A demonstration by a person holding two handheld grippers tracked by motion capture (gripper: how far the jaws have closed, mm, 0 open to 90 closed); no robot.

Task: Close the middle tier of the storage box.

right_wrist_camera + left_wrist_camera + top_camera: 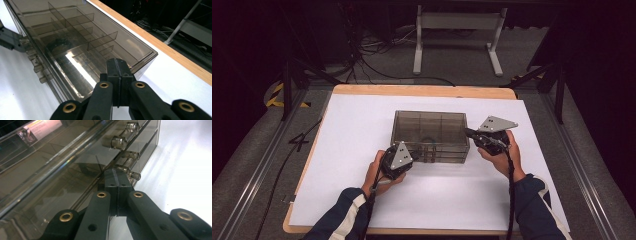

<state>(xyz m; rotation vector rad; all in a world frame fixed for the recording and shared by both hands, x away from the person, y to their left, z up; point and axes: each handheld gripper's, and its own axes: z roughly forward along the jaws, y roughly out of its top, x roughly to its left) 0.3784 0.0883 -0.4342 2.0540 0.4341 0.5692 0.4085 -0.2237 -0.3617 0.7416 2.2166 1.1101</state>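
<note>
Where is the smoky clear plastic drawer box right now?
In the high view, the smoky clear plastic drawer box sits mid-table on the white sheet, between the shut left tongs at its front and the shut right tongs at its right end.

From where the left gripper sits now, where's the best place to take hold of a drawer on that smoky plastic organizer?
Grip one of the clear round knobs on the drawer box front, coming straight in from the person's side. The knobs stick out from the flat face; the left gripper, jaws shut, must open first.
</note>
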